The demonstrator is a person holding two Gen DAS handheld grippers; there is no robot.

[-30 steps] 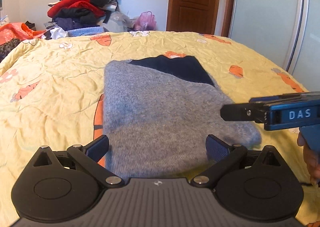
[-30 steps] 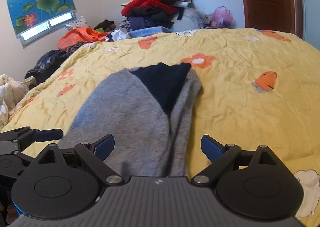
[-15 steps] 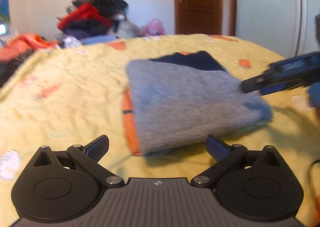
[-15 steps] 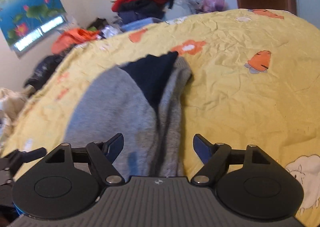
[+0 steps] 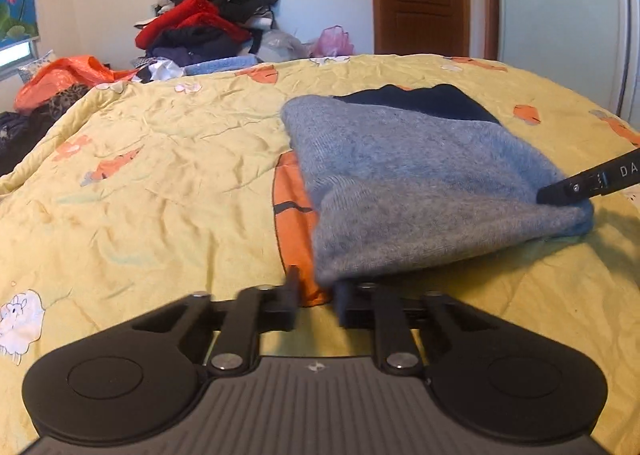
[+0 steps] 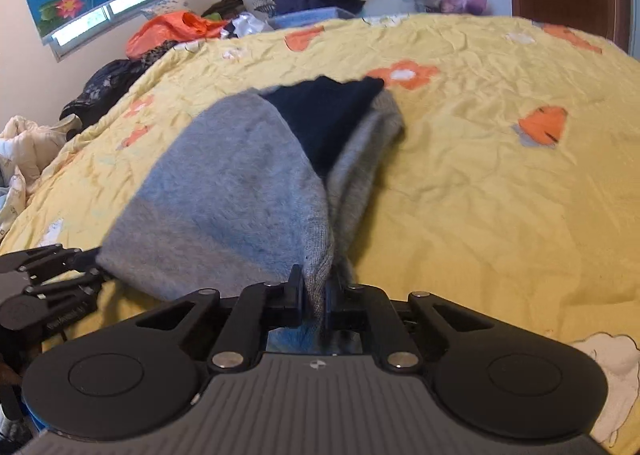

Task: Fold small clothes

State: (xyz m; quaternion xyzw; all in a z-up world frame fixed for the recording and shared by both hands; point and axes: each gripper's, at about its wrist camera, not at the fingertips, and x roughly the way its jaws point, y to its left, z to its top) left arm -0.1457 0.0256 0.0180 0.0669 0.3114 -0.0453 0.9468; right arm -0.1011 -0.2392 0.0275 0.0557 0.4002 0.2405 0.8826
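While the grey sweater (image 5: 420,191) lies half folded at the centre of the bed (image 5: 160,175), both grippers have just been closing: the left gripper (image 5: 316,291) and right gripper (image 6: 314,291) each pinch a near corner. It looks soft, light and floppy, so corners suit best. Free bedding lies all around, with the clothes pile (image 5: 208,27) far at the upper left.

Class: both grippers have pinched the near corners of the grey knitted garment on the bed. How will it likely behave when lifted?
Probably floppy: the grey knitted garment already droops between the right gripper and left gripper. Likely light, since corner pinches raise its edge. Its fuzzy knit should resist slipping on the yellow bedspread, though folded layers may shift.
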